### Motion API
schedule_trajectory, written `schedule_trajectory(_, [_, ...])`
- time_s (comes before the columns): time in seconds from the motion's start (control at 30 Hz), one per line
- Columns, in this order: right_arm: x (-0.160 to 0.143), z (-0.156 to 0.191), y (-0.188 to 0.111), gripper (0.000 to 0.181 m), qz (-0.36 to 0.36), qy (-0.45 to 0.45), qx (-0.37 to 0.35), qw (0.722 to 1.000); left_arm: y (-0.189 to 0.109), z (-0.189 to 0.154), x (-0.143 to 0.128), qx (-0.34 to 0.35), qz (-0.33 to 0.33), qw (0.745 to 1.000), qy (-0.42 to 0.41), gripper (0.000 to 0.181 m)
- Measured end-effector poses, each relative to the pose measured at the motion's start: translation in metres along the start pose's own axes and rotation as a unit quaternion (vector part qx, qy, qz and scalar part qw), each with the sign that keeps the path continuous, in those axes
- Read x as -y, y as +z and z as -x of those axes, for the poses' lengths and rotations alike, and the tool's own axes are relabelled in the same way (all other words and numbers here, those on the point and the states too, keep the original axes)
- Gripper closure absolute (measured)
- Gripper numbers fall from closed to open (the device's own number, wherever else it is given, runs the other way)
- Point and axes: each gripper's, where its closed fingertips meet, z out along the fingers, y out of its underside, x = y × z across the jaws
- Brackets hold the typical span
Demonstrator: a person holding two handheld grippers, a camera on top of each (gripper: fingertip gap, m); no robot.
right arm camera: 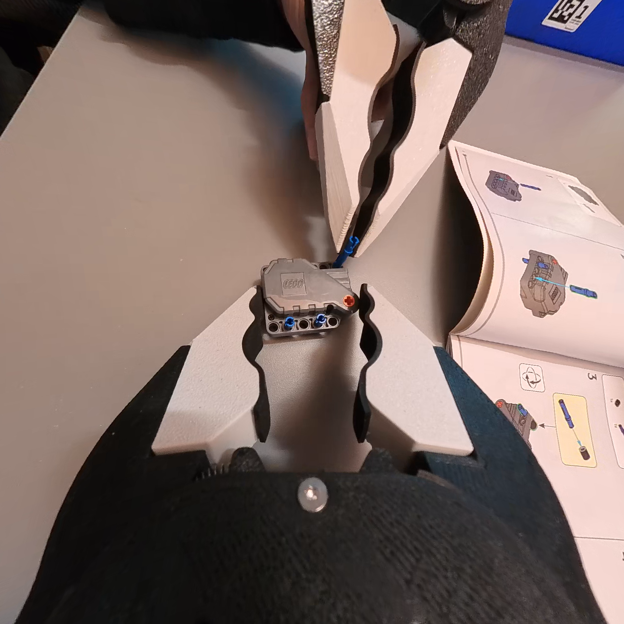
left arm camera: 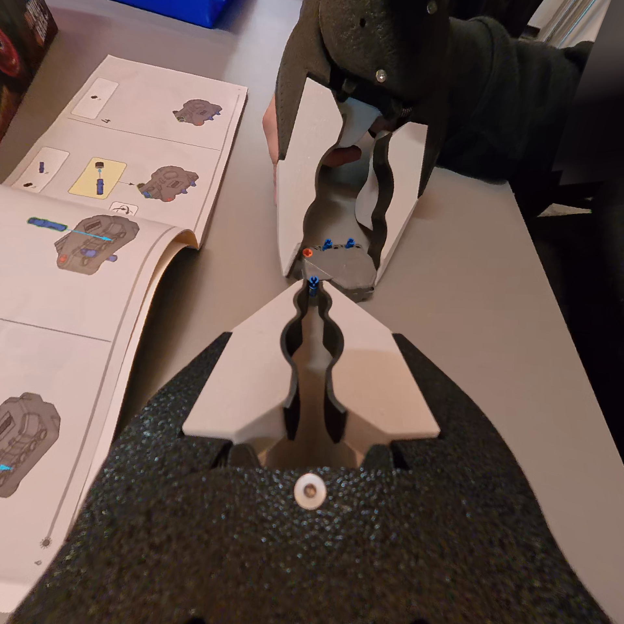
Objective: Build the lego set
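A grey Lego motor block (right arm camera: 304,292) lies on the grey table with two blue pins (right arm camera: 289,322) in its near hole row and an orange axle end (right arm camera: 349,300) at its right corner. My right gripper (right arm camera: 309,290) is shut on the block, one finger on each side. My left gripper (left arm camera: 312,287) is shut on a long blue pin (left arm camera: 314,285) at its fingertips. In the right wrist view that pin (right arm camera: 347,250) slants down, with its lower end at the block's far edge. The block (left arm camera: 341,266) and right gripper (left arm camera: 332,270) also show in the left wrist view.
An open instruction booklet (left arm camera: 135,162) lies left of the block and shows at the right in the right wrist view (right arm camera: 540,270). A blue box (left arm camera: 189,10) and a dark printed box (left arm camera: 20,44) stand at the back. The table edge (left arm camera: 540,256) runs close on the right. Less than 4 cm separates the two grippers' tips.
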Motion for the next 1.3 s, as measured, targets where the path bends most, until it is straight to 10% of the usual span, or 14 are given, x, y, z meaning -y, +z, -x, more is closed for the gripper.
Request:
schedule_trajectory(1.0, [-0.0001,-0.0005,0.0003,0.125,0.001,0.003,0.002,1.000,0.0015,0.0004,-0.0003,0.063,0.032,0.991,0.114,0.179])
schedule_trajectory(1.3, [-0.0005,-0.0024,0.0006,0.125,0.002,0.006,-0.002,1.000,0.0032,0.0015,0.0004,0.103,0.131,0.971,0.170,0.179])
